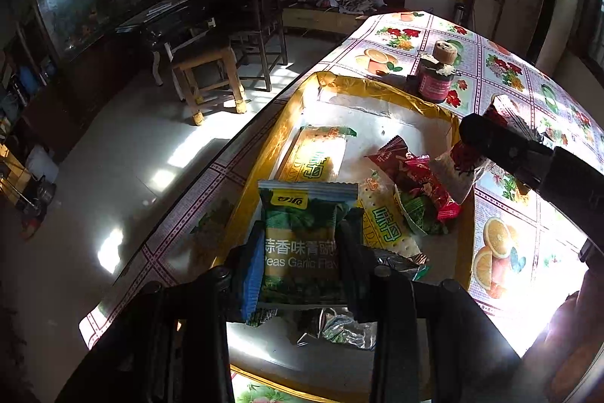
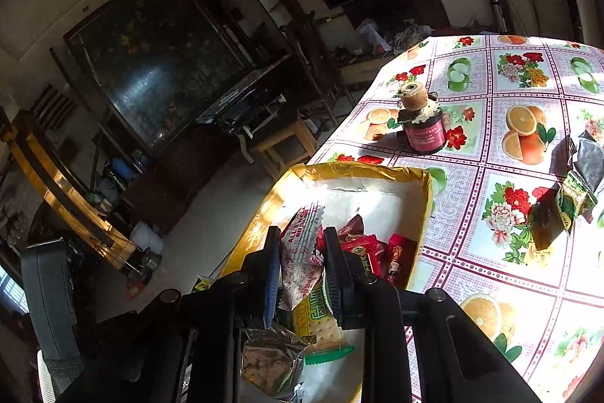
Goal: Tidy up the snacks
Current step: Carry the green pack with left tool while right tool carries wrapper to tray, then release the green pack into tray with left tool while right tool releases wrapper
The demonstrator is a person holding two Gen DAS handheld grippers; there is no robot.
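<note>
My left gripper [image 1: 302, 252] is shut on a green garlic-pea packet [image 1: 302, 237], held upright over the near end of the gold-rimmed box [image 1: 264, 153]. Inside the box lie cracker packs [image 1: 315, 157], red candy wrappers [image 1: 422, 182] and a green wrapper [image 1: 419, 212]. My right gripper [image 2: 302, 267] is shut on a white and red snack packet [image 2: 302, 259] above the same gold-rimmed box [image 2: 260, 214]. From the left wrist view, that right gripper [image 1: 487, 142] reaches in from the right over the box's right rim, packet in its jaws.
A dark jar with a cork-like lid [image 1: 434, 78] [image 2: 421, 123] stands on the flowered tablecloth [image 2: 521, 138] beyond the box. More loose packets [image 2: 577, 191] lie at the table's right. A wooden stool [image 1: 207, 70] and chairs stand on the floor to the left.
</note>
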